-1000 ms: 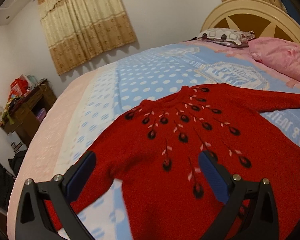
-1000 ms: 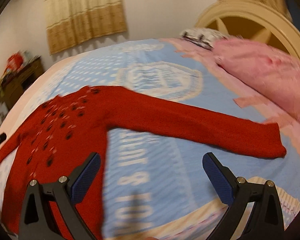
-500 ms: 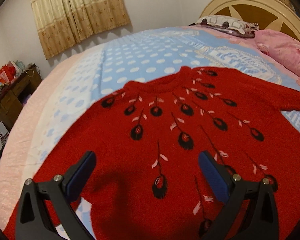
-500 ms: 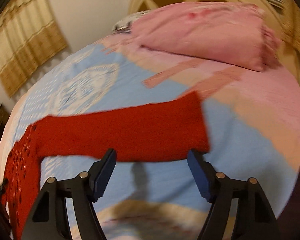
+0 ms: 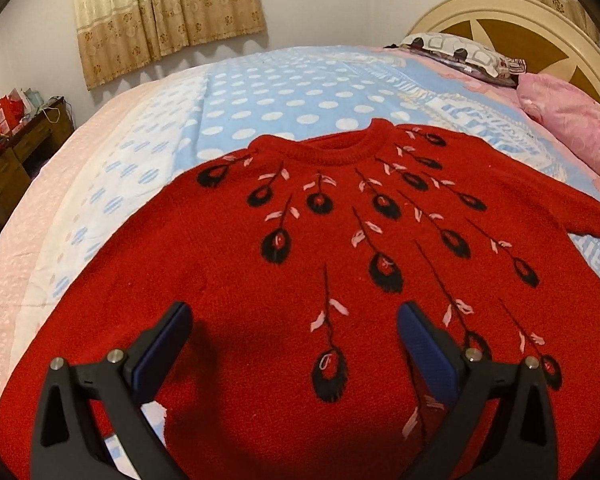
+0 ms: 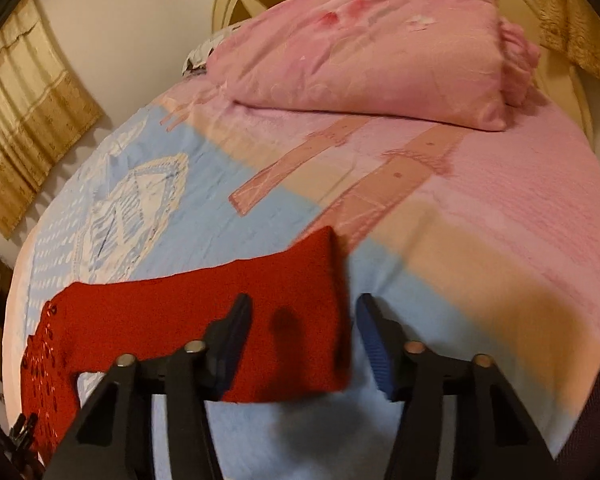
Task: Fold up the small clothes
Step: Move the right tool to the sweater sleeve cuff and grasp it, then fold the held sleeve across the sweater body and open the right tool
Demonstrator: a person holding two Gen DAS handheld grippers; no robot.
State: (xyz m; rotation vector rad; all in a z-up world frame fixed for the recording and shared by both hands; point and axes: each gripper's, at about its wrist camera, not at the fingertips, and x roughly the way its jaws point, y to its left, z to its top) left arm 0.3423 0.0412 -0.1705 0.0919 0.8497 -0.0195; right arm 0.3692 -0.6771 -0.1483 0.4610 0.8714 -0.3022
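Sweater: red knit sweater [image 5: 300, 264] with black feather motifs, spread face up on the bed cover [image 5: 284, 92], neckline toward the far side; it fills more of the left wrist view than a second ago.
Sleeve: the sweater's right sleeve [image 6: 204, 320] lies straight across the blue part of the cover, its cuff end now between the right tool's fingers; a second ago the whole sleeve lay farther ahead of them.
Right gripper: right gripper [image 6: 304, 340] points steeply down at the cuff; its jaws are closing and stand clearly narrower than a second ago, with the cuff between them, the blue pads not yet pressing the knit as far as the blurred view shows.
Left gripper: left gripper [image 5: 294, 344] is angled down over the sweater's lower chest, lower and closer than a second ago; jaws wide apart, nothing between the pads but the flat knit beneath.
Bed cover: blue with white dots and lettering, pink toward the edges.
Pillow: pink pillow [image 6: 372, 52] rests by the headboard [image 5: 512, 24], well apart from the cuff.
Room: patterned curtains [image 5: 164, 12] on the far wall; cluttered wooden cabinet [image 5: 16, 148] beside the bed.
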